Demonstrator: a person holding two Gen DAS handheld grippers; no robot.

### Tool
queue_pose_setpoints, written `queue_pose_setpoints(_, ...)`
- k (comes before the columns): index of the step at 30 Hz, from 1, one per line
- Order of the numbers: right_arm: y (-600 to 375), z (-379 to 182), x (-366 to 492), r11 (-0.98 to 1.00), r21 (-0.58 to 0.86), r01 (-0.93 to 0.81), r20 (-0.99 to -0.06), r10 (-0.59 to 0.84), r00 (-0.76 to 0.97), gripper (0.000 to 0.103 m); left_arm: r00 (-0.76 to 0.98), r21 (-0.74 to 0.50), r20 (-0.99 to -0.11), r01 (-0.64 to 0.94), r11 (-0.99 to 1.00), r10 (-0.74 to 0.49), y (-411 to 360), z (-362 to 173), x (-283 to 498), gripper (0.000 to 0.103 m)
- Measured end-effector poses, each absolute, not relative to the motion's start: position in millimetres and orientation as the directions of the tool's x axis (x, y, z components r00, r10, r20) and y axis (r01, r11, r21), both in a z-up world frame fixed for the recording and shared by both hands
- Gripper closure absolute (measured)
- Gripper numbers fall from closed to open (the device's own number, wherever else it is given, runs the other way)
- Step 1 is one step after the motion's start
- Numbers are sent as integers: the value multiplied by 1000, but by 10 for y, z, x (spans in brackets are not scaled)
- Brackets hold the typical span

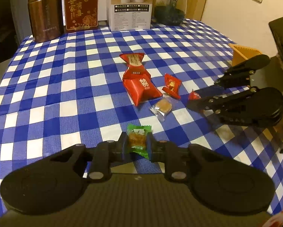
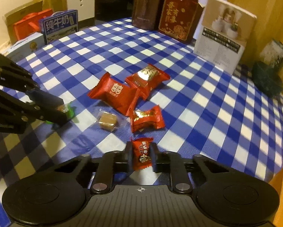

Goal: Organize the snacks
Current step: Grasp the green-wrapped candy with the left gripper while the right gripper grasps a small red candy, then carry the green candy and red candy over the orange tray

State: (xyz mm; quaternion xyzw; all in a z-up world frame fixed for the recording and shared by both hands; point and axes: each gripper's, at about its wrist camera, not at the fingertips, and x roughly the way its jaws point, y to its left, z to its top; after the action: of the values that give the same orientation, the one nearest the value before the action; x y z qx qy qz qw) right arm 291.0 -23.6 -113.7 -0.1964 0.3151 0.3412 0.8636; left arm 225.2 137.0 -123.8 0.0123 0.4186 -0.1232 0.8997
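My left gripper (image 1: pixel 137 143) is shut on a green-wrapped candy (image 1: pixel 138 139), low over the checked tablecloth. My right gripper (image 2: pixel 142 156) is shut on a small red candy (image 2: pixel 142 154); in the left wrist view it reaches in from the right (image 1: pixel 195 99) with that red candy (image 1: pixel 194 95) at its tips. Loose on the cloth lie a large red snack pack (image 1: pixel 142 87), a second red pack with a gold label (image 2: pixel 148 77), a smaller red candy (image 2: pixel 148 118) and a clear-wrapped brown cube (image 2: pixel 107 121). The left gripper shows at the left (image 2: pixel 63 111) with the green candy (image 2: pixel 70 110).
At the table's far edge stand a brown tin (image 1: pixel 45 11), a dark red pouch (image 1: pixel 81 4), a white box (image 1: pixel 131 5) and a glass jar (image 1: pixel 170 5). An orange container (image 1: pixel 244 54) sits at the right. A milk carton (image 2: pixel 61 25) and boxes lie beyond the left edge.
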Motion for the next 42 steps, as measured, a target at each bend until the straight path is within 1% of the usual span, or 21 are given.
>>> queue_pose_setpoints(3, -303, -1118, 2857, 728, -44, -684, -681, 479, 554, 85, 623, -56, -755, 252, 966, -207, 1335, -1248, 2232, 77)
queue_pose_setpoints(8, -444, -1092, 2670, 778, 88, -622, -665, 511, 544, 85, 636, 0, -749, 281, 960, -186, 1272, -1272, 2198, 76)
queue_pose_setpoints(12, -487, -1072, 2479, 791, 124, -600, -650, 522, 553, 85, 639, -3, -746, 280, 960, -189, 1276, -1280, 2197, 76)
queue_pose_setpoints(13, -501, -1069, 2438, 796, 135, -589, -646, 522, 557, 85, 638, -4, -747, 278, 961, -188, 1278, -1279, 2198, 77)
queue_pose_setpoints(14, -513, -1071, 2408, 802, 144, -579, -644, 521, 561, 85, 638, -5, -748, 271, 963, -184, 1283, -1275, 2201, 81)
queue_pose_setpoints(17, -587, -1070, 2332, 825, 183, -535, -643, 512, 570, 85, 627, -47, -753, 252, 967, -200, 1330, -1238, 2204, 82)
queue_pose_setpoints(20, -667, -1039, 2236, 837, 218, -502, -641, 511, 573, 85, 629, -48, -752, 247, 968, -198, 1311, -1182, 2149, 83)
queue_pose_setpoints(25, -760, -936, 2068, 843, 240, -481, -637, 511, 577, 85, 629, -110, -743, 221, 969, -228, 1216, -1083, 1983, 83)
queue_pose_setpoints(30, -798, -867, 1911, 845, 226, -485, -642, 504, 578, 85, 614, -117, -759, 201, 973, -218, 1055, -1119, 1775, 83)
queue_pose_setpoints(34, -868, -826, 1784, 849, 217, -482, -639, 497, 588, 85, 605, -68, -775, 206, 976, -181, 919, -1214, 1638, 83)
queue_pose_setpoints(42, -983, -820, 1671, 865, 242, -441, -630, 485, 607, 85, 643, 10, -757, 189, 982, -116, 793, -1268, 1620, 82)
